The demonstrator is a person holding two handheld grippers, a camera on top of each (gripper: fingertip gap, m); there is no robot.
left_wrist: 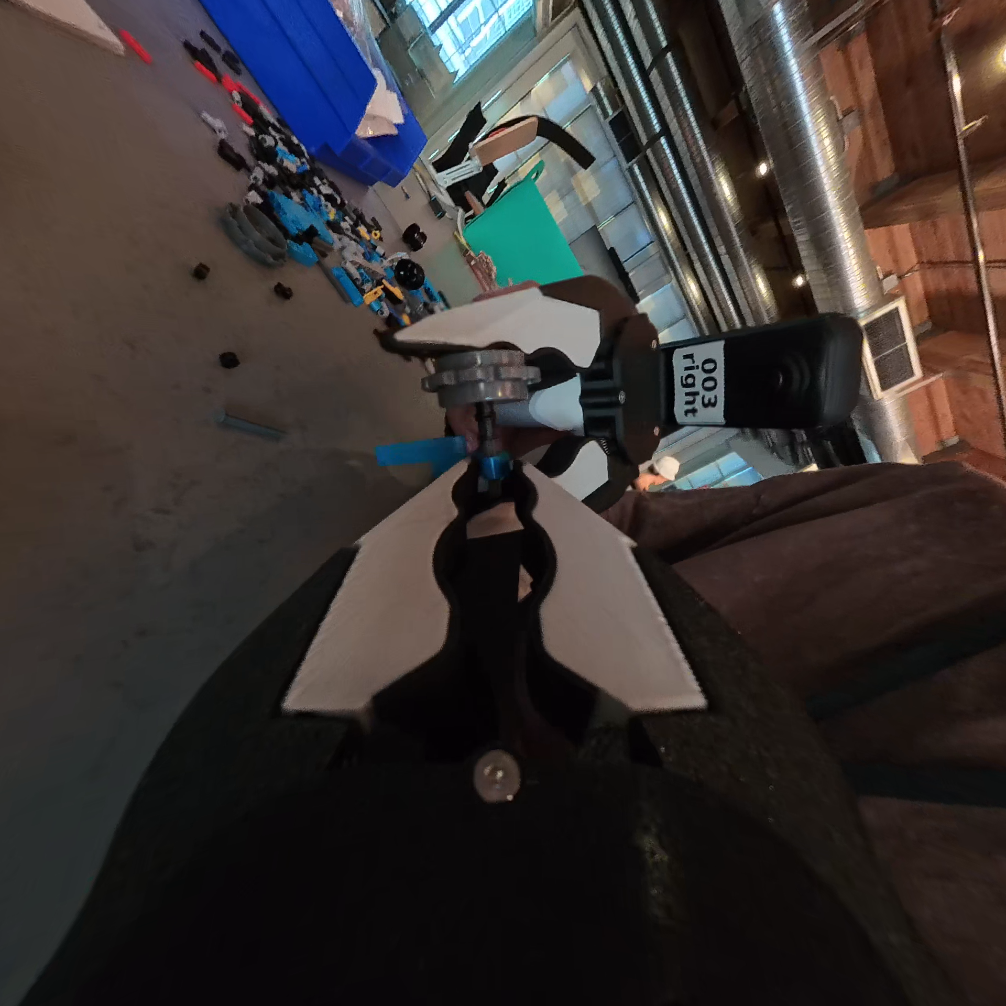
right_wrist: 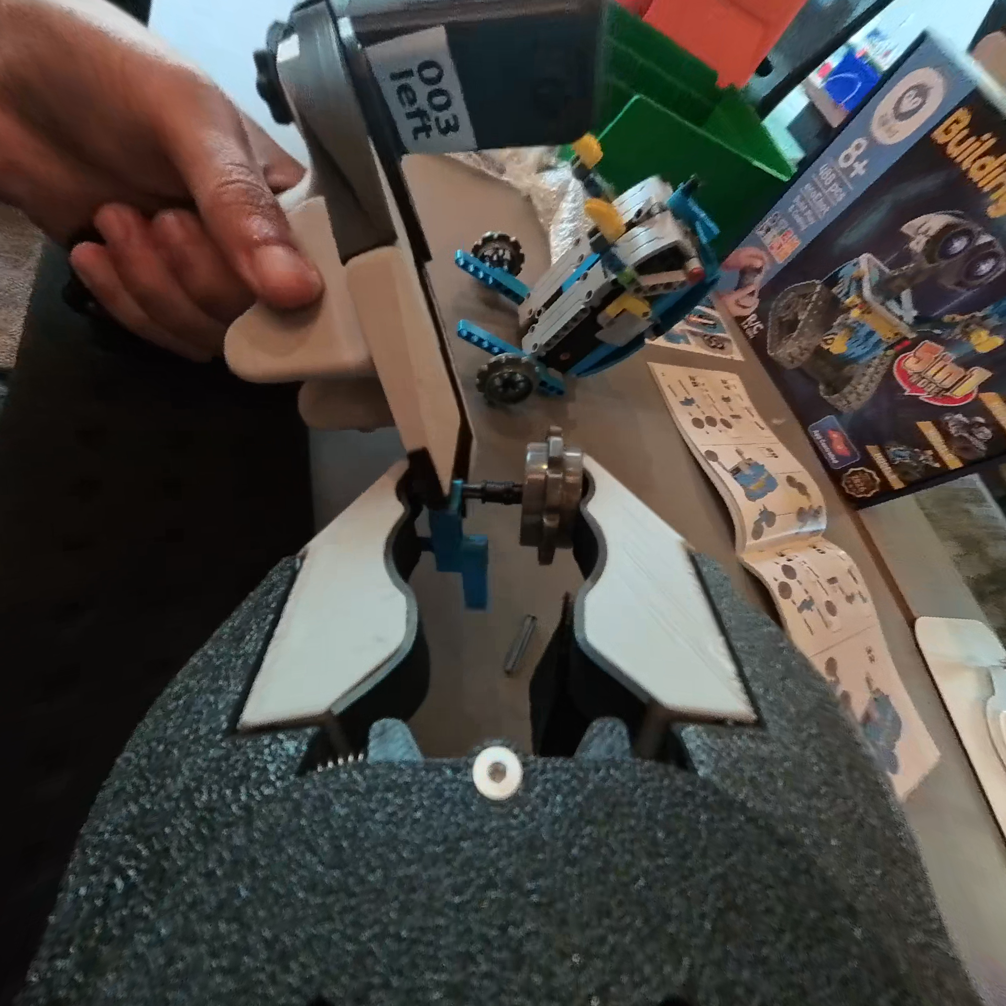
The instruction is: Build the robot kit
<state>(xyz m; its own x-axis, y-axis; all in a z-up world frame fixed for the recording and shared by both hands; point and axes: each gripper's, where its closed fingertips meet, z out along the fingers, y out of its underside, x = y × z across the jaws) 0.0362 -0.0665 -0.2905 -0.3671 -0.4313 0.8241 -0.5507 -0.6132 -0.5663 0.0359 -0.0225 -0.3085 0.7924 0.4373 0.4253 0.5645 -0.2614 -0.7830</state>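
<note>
My left gripper (left_wrist: 490, 479) is shut on a small blue angled beam (left_wrist: 419, 452) with a black axle (left_wrist: 486, 430) through it. In the right wrist view the left gripper (right_wrist: 435, 479) comes in from above, held by a hand (right_wrist: 163, 190), and the blue beam (right_wrist: 462, 555) hangs below its tip. The axle (right_wrist: 492, 486) runs across to a grey gear wheel (right_wrist: 547, 501). My right gripper (right_wrist: 495, 479) stands open around the axle and gear, and the gear rests against its right finger (right_wrist: 626, 544). The right gripper (left_wrist: 484, 375) and gear (left_wrist: 479, 378) also show in the left wrist view.
A partly built blue, grey and yellow model (right_wrist: 604, 283), a kit box (right_wrist: 882, 272), an open instruction booklet (right_wrist: 762, 490) and a grey pin (right_wrist: 520, 645) lie on the table. Loose parts (left_wrist: 310, 218), a grey ring (left_wrist: 256, 228) and a blue bin (left_wrist: 326, 81) lie farther off. My two grippers' fingertips are within a few centimetres of each other.
</note>
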